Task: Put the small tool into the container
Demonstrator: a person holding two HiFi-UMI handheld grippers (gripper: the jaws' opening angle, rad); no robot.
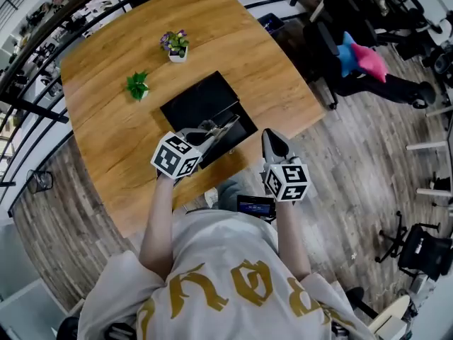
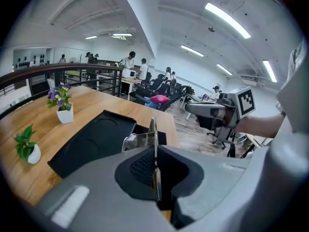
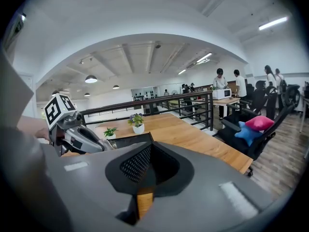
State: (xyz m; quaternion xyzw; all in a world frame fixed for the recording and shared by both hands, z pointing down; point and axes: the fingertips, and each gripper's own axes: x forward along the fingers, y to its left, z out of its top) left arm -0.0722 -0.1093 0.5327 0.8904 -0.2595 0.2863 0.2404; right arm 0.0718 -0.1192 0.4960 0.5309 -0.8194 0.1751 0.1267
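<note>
Above the near edge of the wooden worktop (image 1: 233, 41), the left tool (image 1: 211, 134) is pinched on a thin metal implement (image 1: 226, 127). That implement hangs over the near side of the black container (image 1: 202, 101), which lies close to the same edge.

The left gripper view shows the pads of this tool (image 2: 155, 151) pressed onto the flat faces of the implement (image 2: 153, 129), with the blade standing on edge. Its long axis runs straight out of the jaws, away from the near edge. Its free end reaches over the container (image 2: 91, 139), near the open compartment beside the round recess.

It looks light, stiff and smooth, so it will probably not bend but could pivot or slide between the pads. A grip on the flat faces at the rear end, as it is held now, seems the sound one. Lowering it flat would likely suit the shallow container better than dropping it on edge.

The right tool (image 1: 273, 142) hangs just off the near edge, pressed together on nothing (image 3: 149, 149).
</note>
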